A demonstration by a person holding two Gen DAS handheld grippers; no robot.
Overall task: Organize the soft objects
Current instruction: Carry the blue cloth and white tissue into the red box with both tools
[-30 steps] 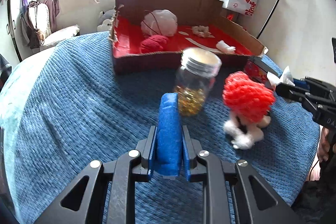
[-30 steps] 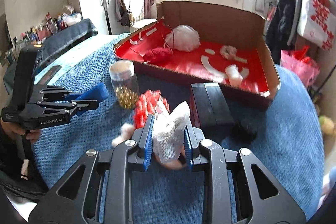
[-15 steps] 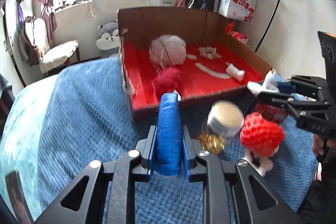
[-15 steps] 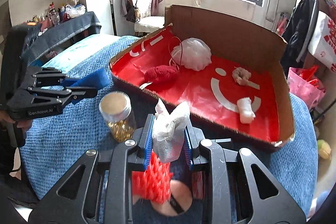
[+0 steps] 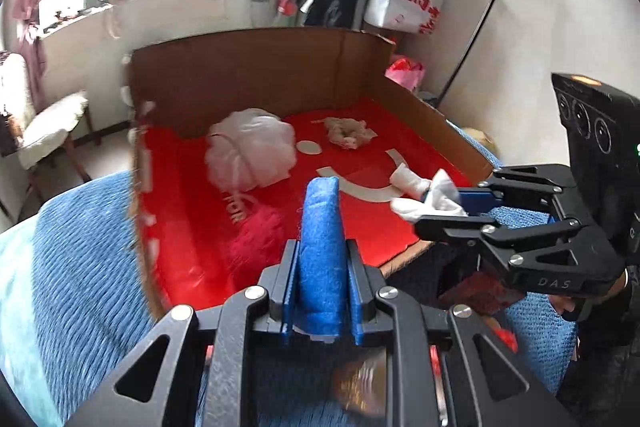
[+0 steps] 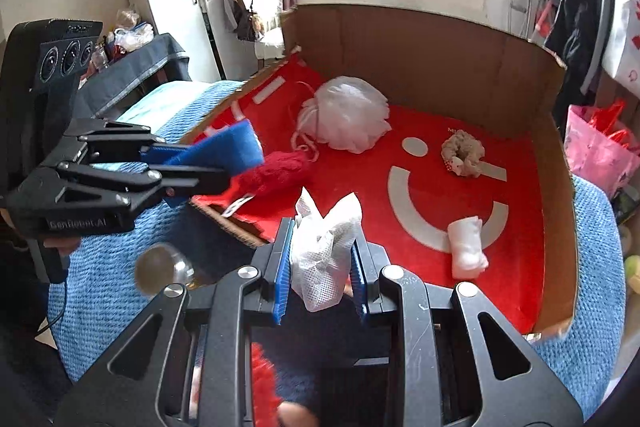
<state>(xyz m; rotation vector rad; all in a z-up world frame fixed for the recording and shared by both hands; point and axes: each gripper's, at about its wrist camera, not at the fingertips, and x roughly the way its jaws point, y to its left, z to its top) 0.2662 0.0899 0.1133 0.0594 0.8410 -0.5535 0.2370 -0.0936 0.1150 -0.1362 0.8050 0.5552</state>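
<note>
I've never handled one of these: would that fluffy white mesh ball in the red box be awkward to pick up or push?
Probably easy. The white mesh ball looks like gathered netting, so likely very light and squashy, giving under a pinch. Its ruffled surface should catch rather than slip. Pushed, it would probably slide or tumble a little on the box floor rather than roll far; its cord loop might snag.

A blue sponge [image 5: 321, 227] stands upright, clamped; a white mesh cloth [image 6: 324, 247], possibly a wipe, likewise, both above the red-lined box [image 6: 556, 163].

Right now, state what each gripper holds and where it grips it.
Left gripper clamps a folded blue cloth at its lower end. Right gripper clamps a white mesh wipe around its middle.
</note>
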